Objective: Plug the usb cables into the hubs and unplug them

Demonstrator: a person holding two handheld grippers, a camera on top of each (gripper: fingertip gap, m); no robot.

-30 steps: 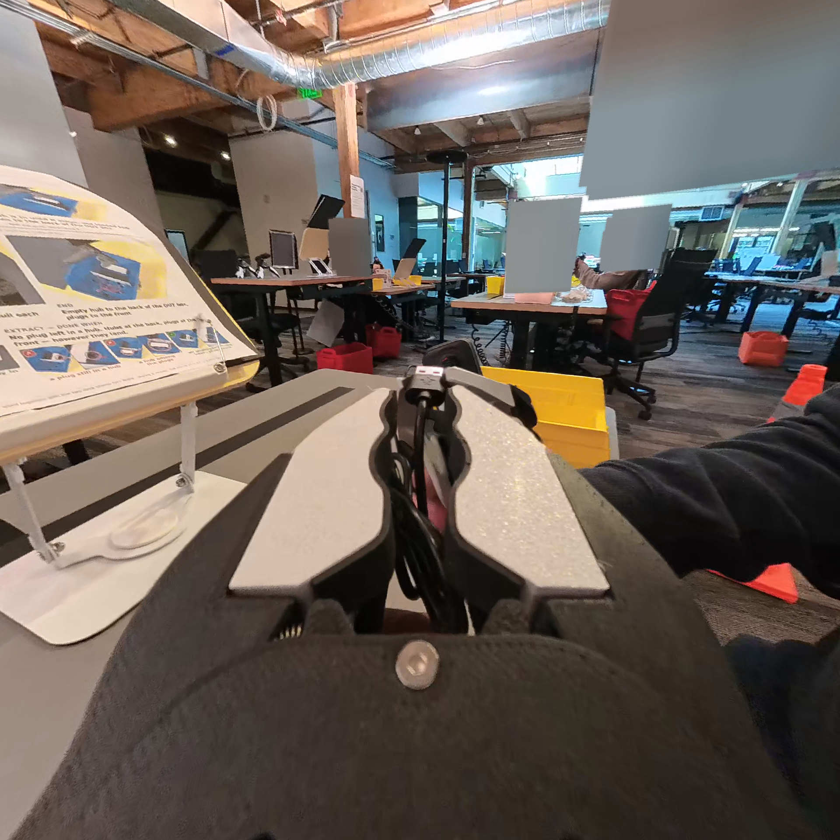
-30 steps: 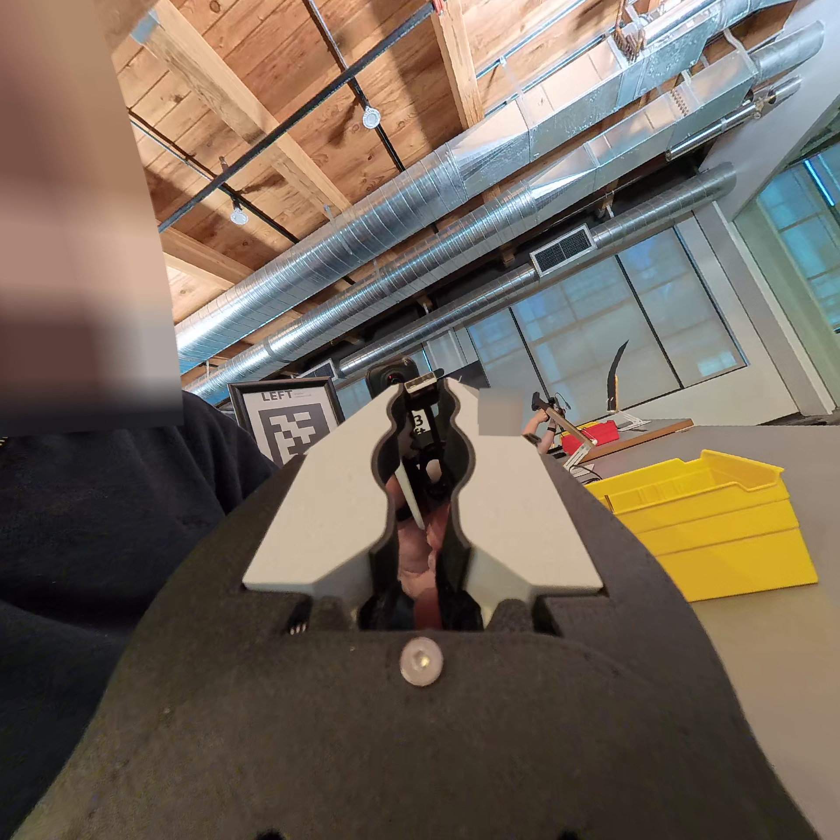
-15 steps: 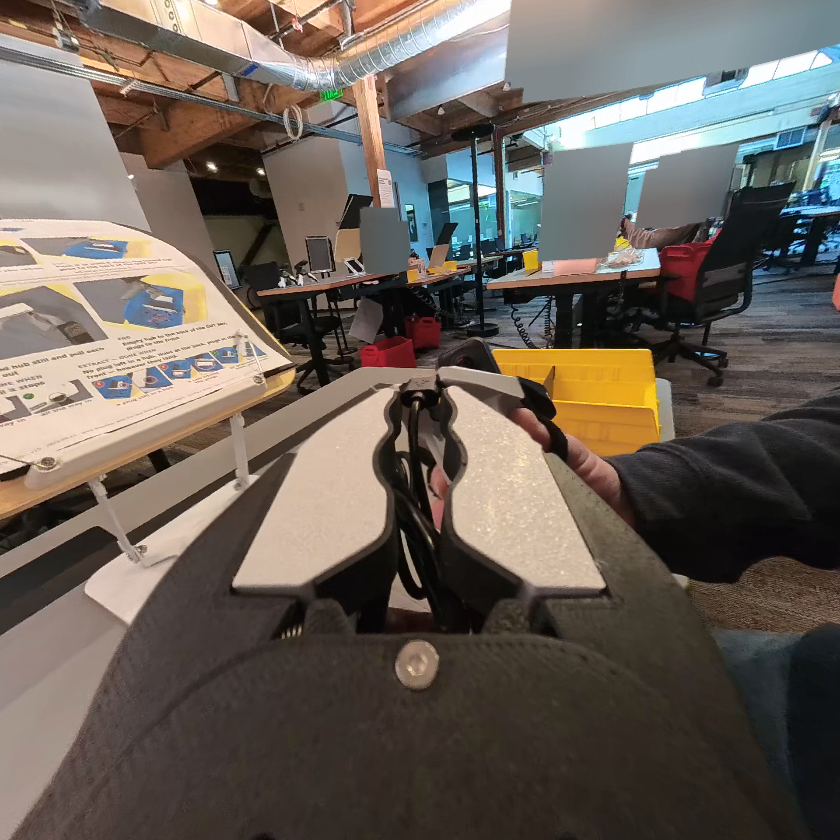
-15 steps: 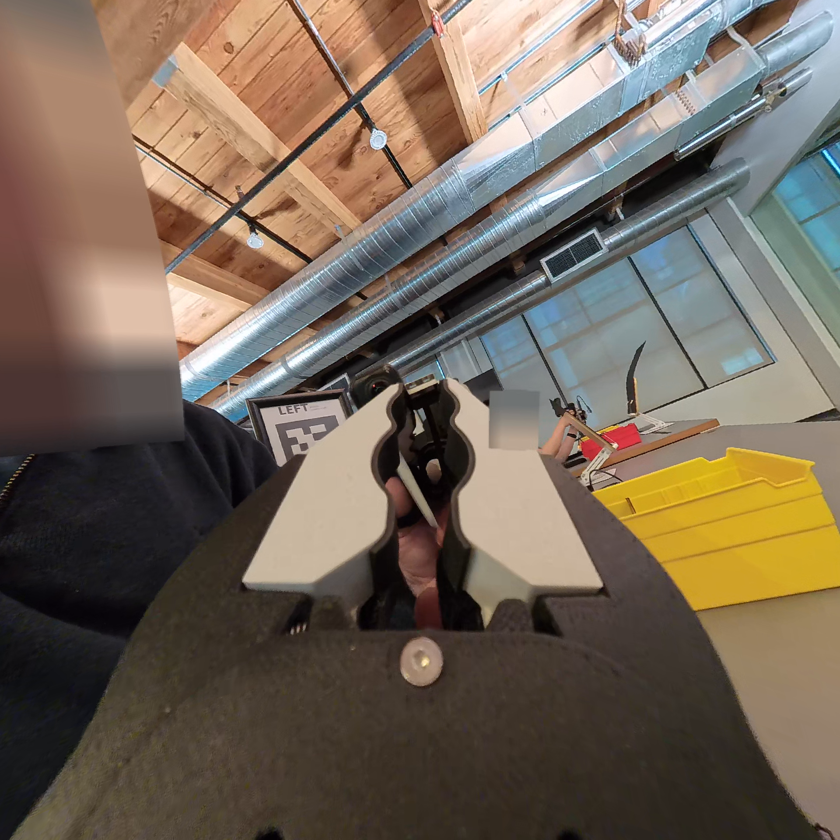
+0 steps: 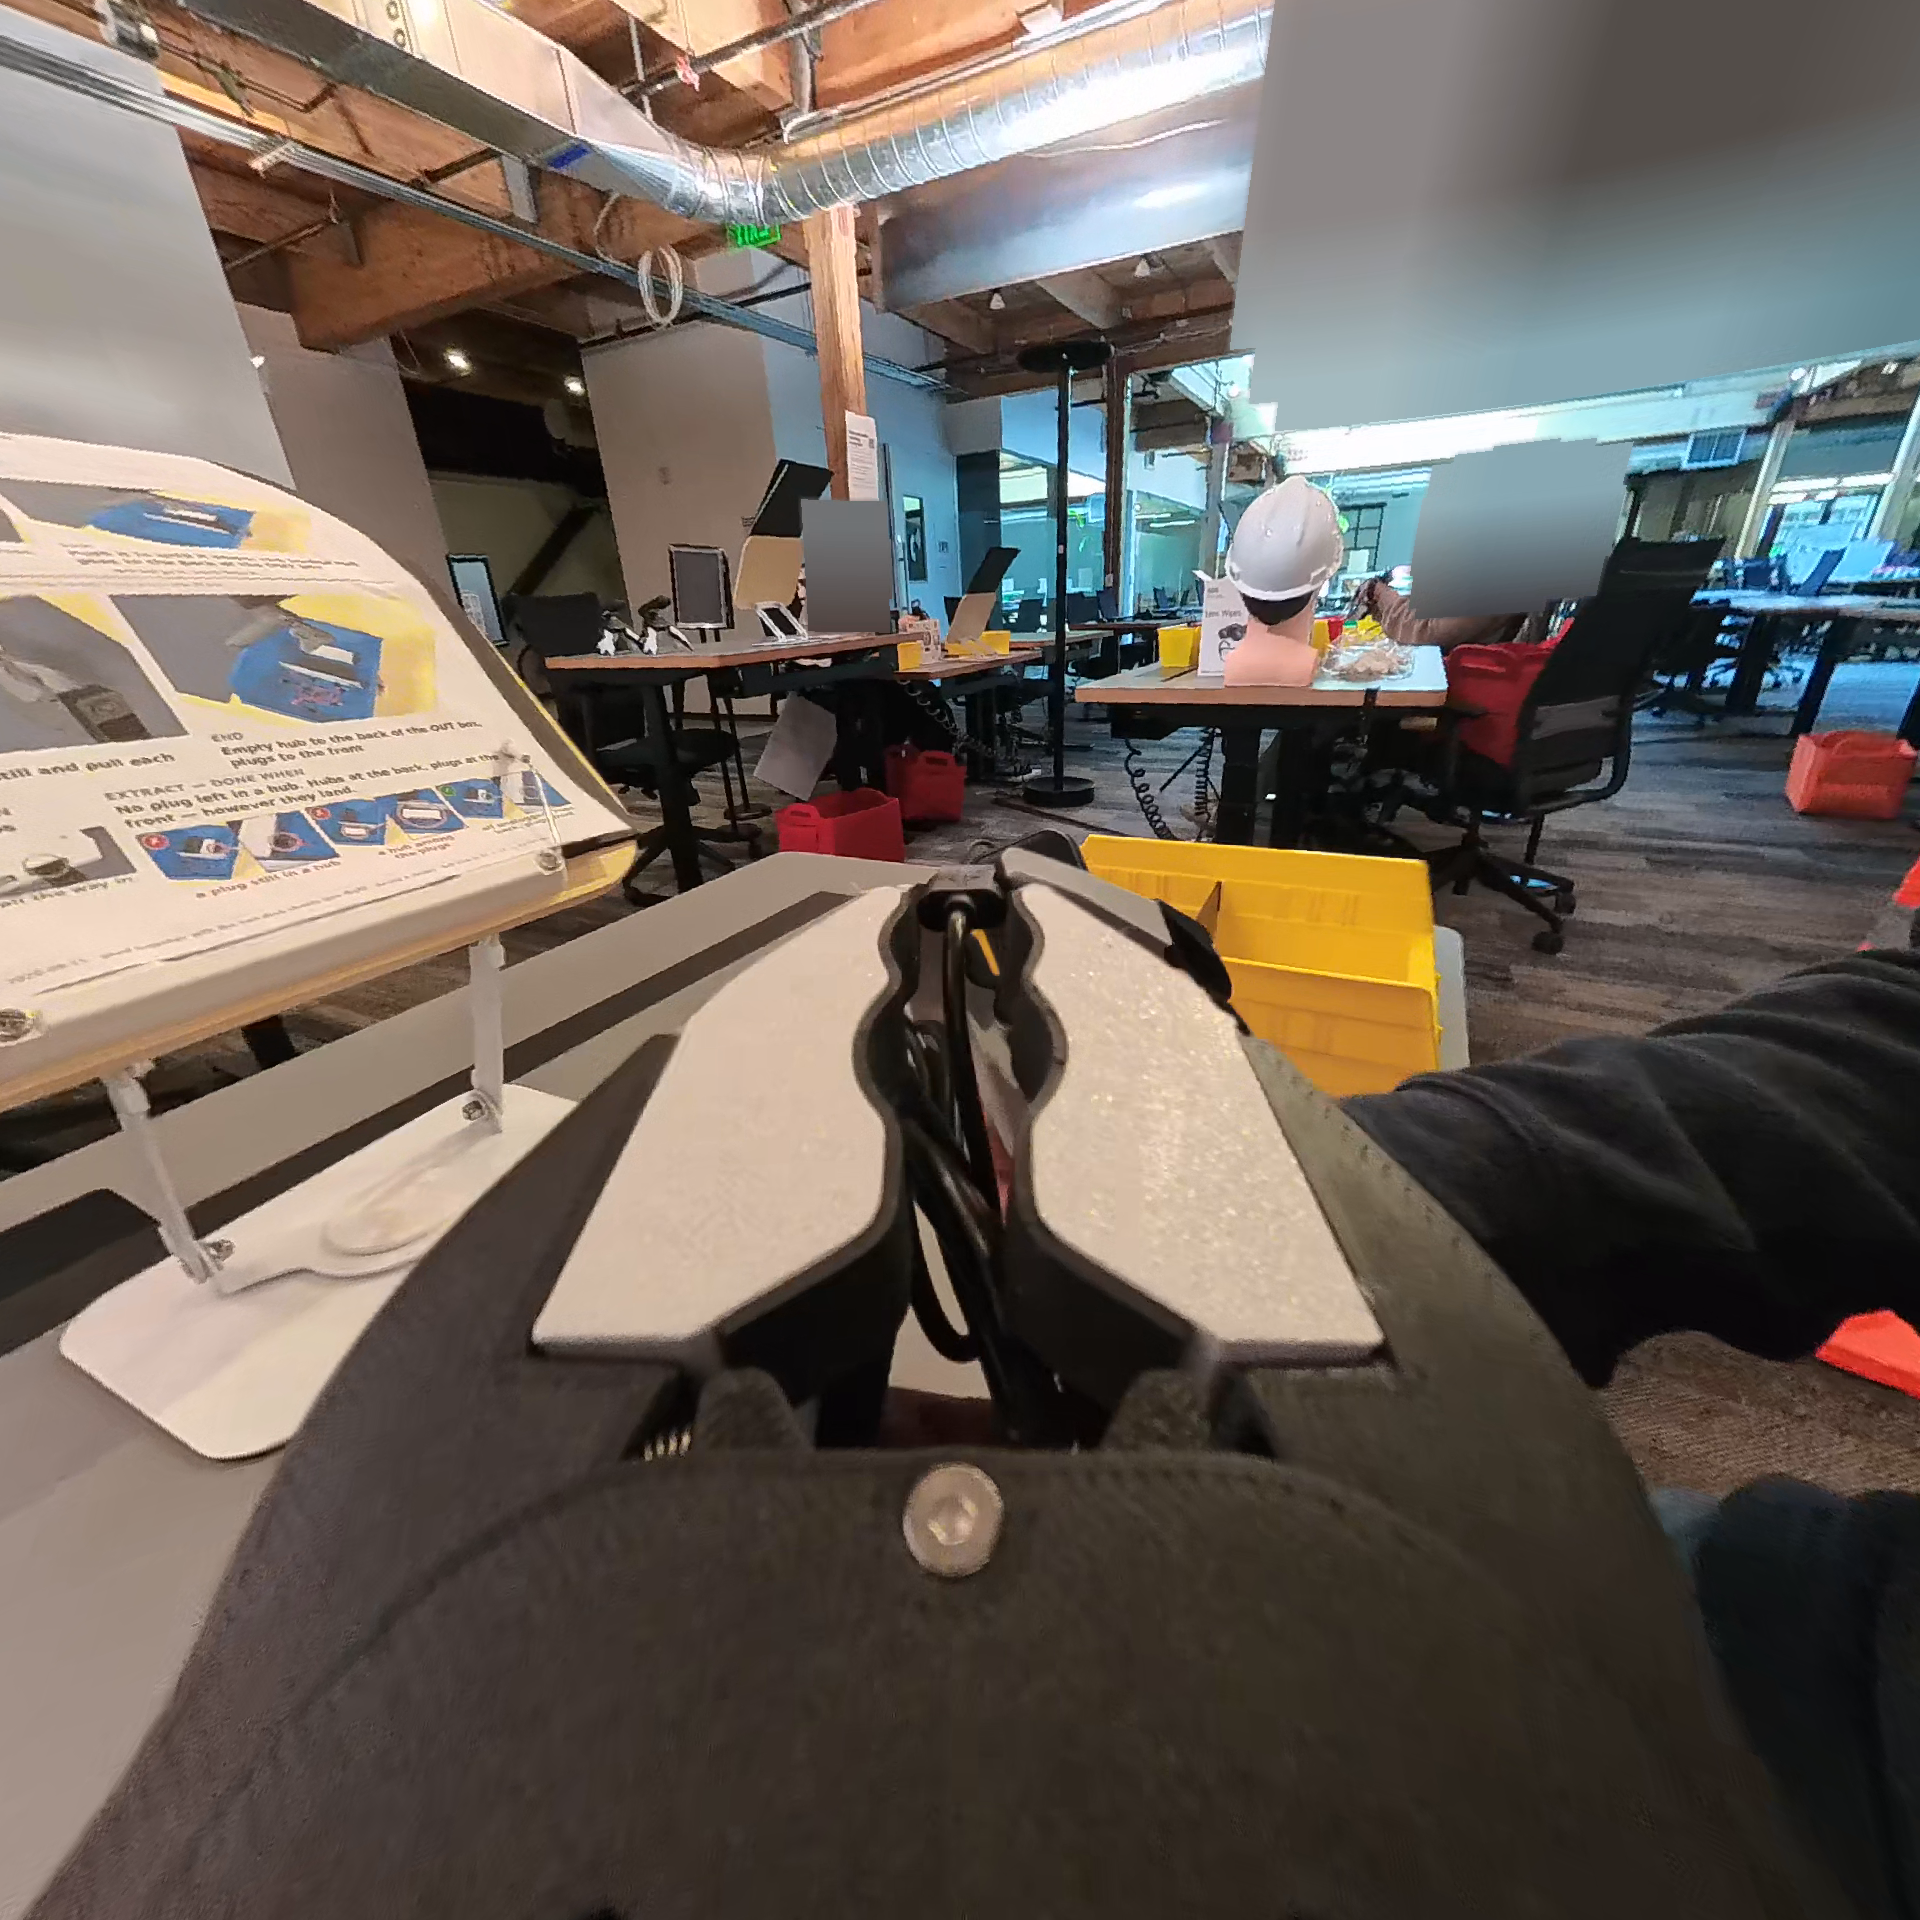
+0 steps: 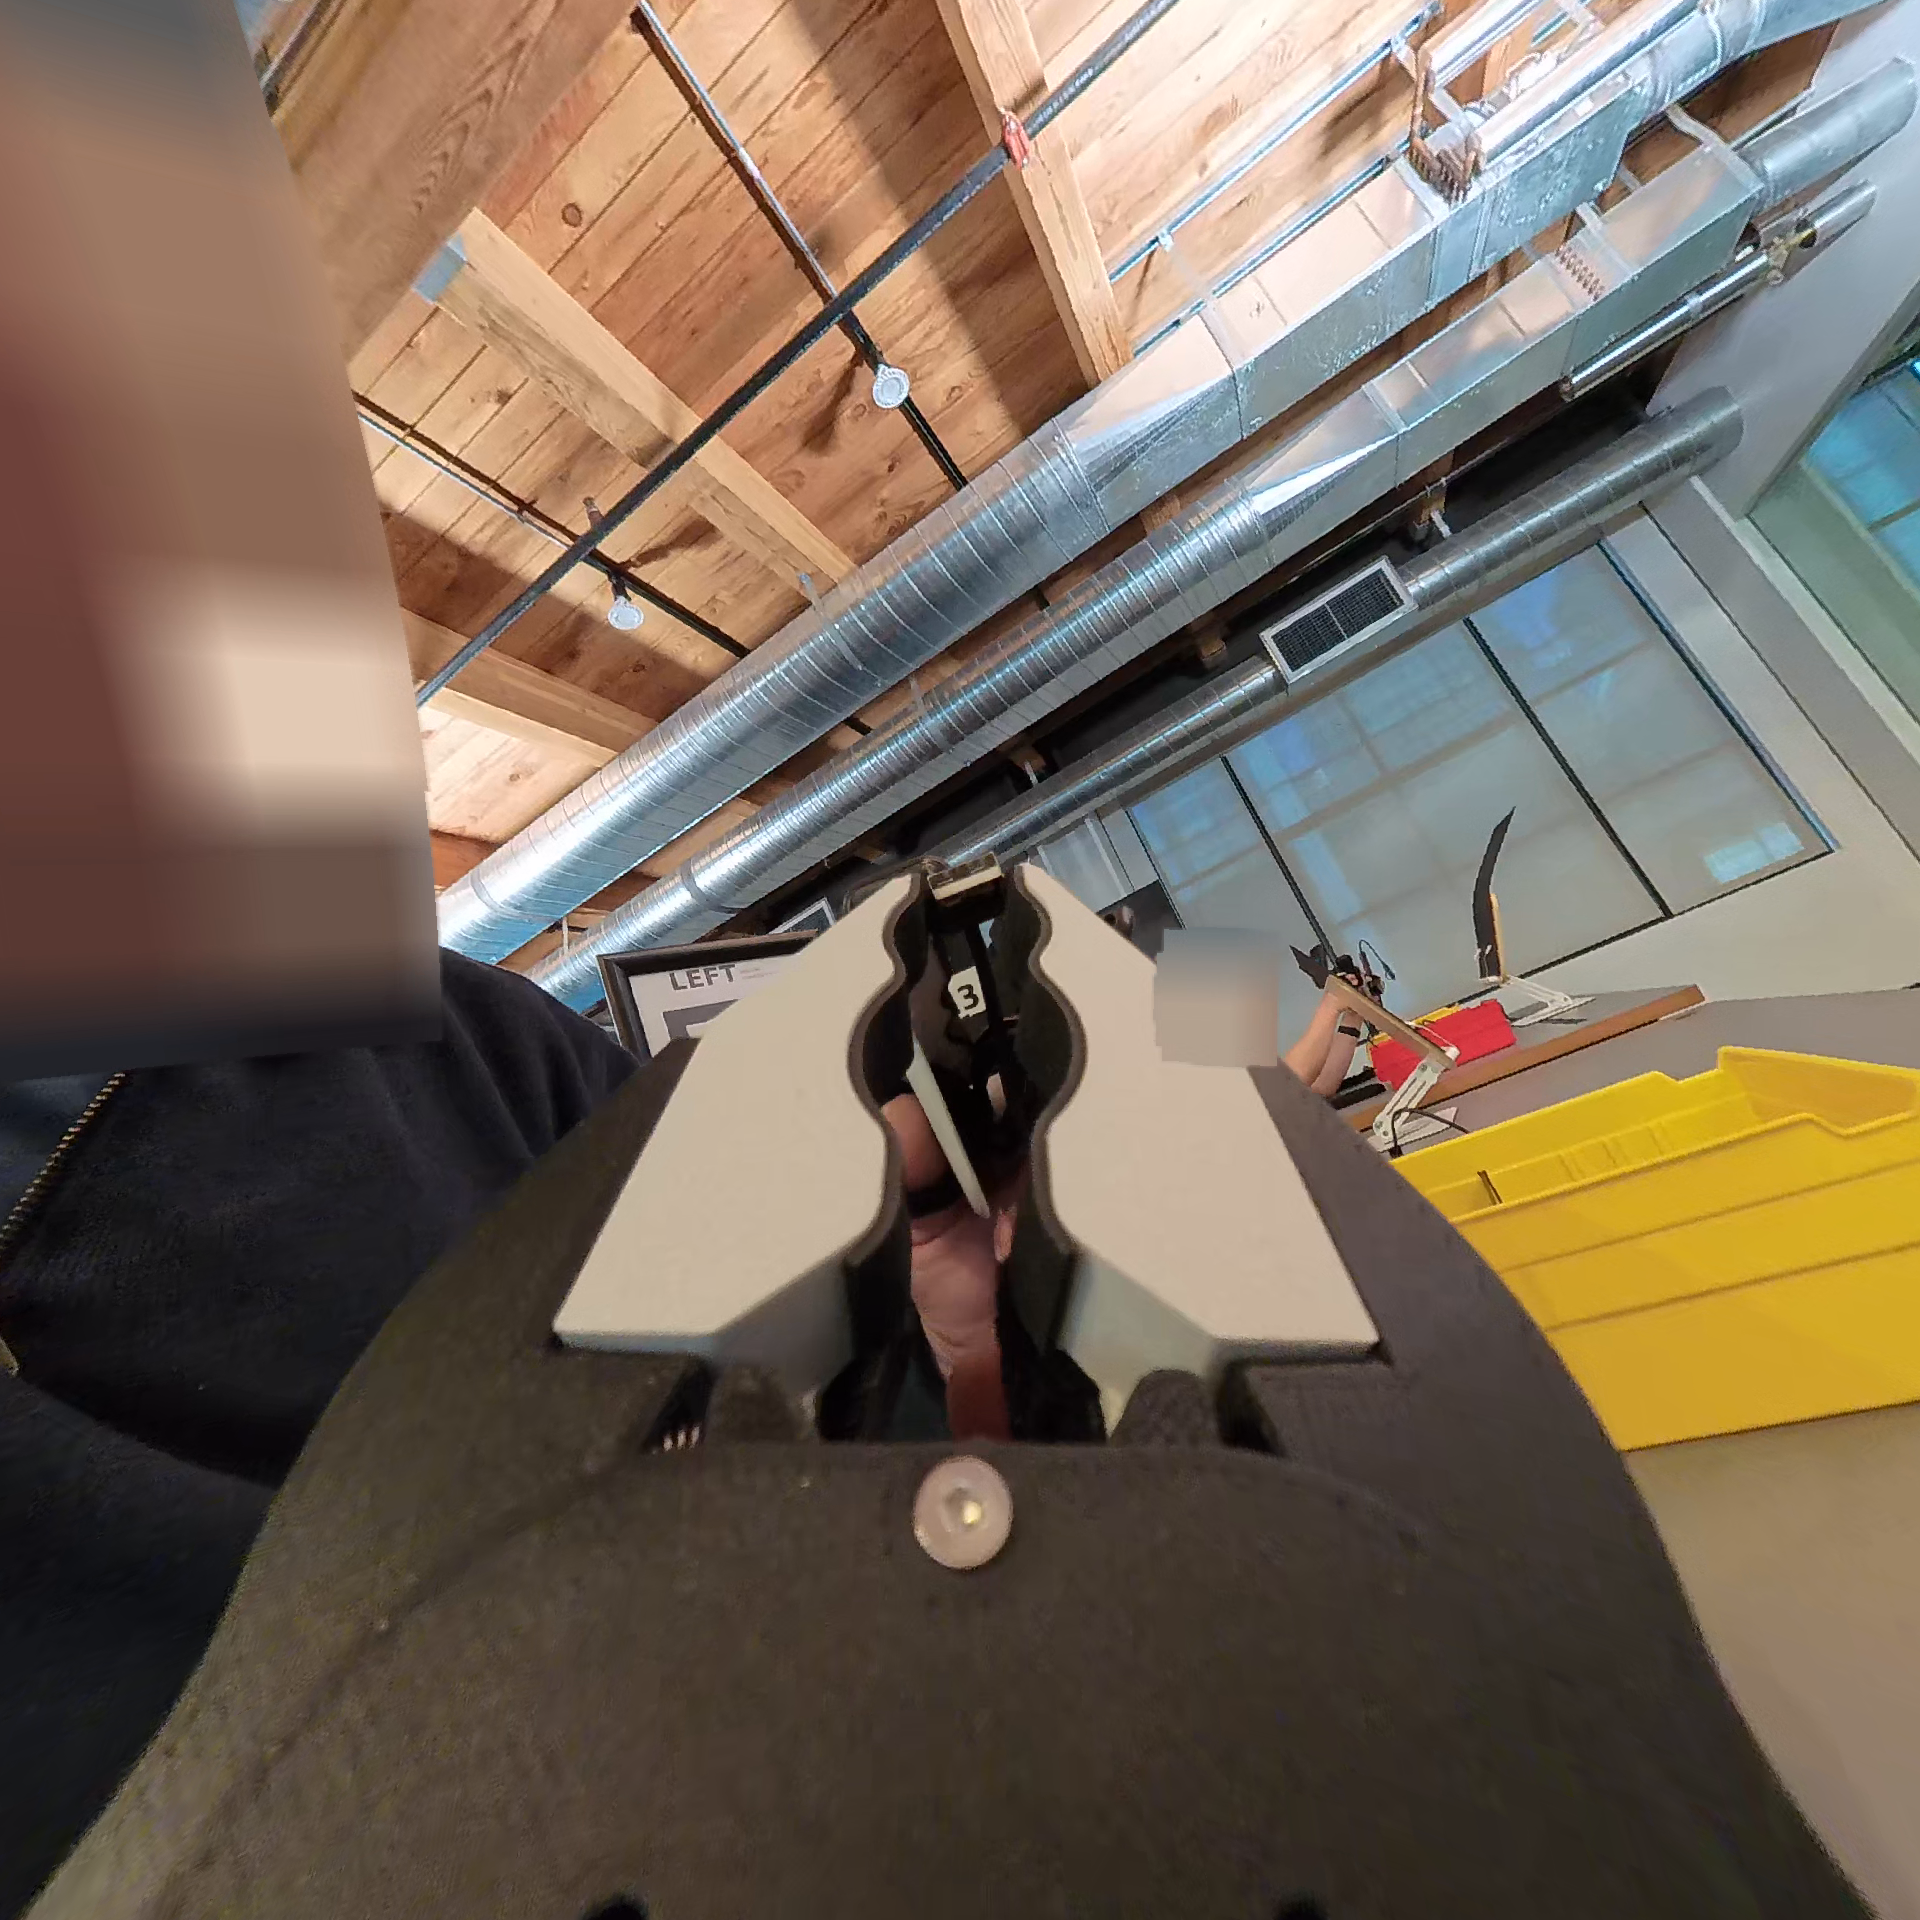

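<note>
My left gripper [image 5: 961,894] is shut on the black plug of a USB cable [image 5: 958,1039], which runs back between its fingers. The plug's metal end is hidden. My right gripper [image 6: 961,883] is shut on a slim black hub [image 6: 966,997] with a small white sticker. A silver metal plug end [image 6: 961,886] shows at its fingertips. The two grippers meet tip to tip above the grey table [image 5: 94,1558]. The right gripper's grey finger [image 5: 1081,894] shows just behind the left fingertips.
A yellow bin [image 5: 1320,935] stands on the table behind the grippers and also shows in the right wrist view [image 6: 1662,1247]. A tilted instruction sheet on a white stand [image 5: 260,727] is at the left. A dark sleeve [image 5: 1662,1143] reaches in from the right. Less than 4 cm separates the two grippers' tips.
The silver plug end seen at the left fingertips a second ago is now hidden. Both grippers stayed shut and tip to tip. The right gripper tilted up a little.
</note>
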